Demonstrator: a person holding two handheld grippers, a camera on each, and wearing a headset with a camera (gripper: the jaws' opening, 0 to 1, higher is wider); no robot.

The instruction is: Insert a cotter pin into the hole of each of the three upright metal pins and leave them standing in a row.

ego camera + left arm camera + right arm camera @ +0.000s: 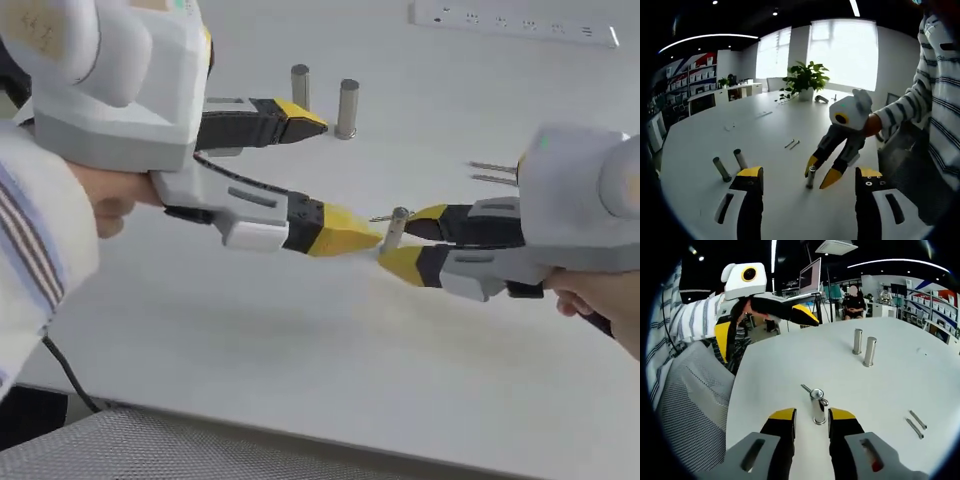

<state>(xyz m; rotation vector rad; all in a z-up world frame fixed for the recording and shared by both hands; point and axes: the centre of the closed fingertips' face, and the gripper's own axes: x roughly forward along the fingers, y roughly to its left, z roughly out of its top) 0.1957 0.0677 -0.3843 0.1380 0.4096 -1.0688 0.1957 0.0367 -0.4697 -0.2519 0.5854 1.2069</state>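
Observation:
A short metal pin [397, 228] stands upright on the white table [300, 340], with a cotter pin [809, 389] through the hole near its top. My right gripper [403, 238] straddles it, open a little, with a visible gap on one side in the right gripper view [812, 415]. My left gripper [335, 180] is wide open with nothing between its jaws, just left of that pin [811, 176]. Two more metal pins [300, 85] [347, 108] stand side by side further back. Two loose cotter pins [492, 172] lie flat on the table beyond the right gripper.
A white power strip [515, 20] lies at the table's far edge. A grey mesh chair [150, 440] sits below the near edge. A potted plant [802, 80] stands far down the table. A person sits in the background [854, 300].

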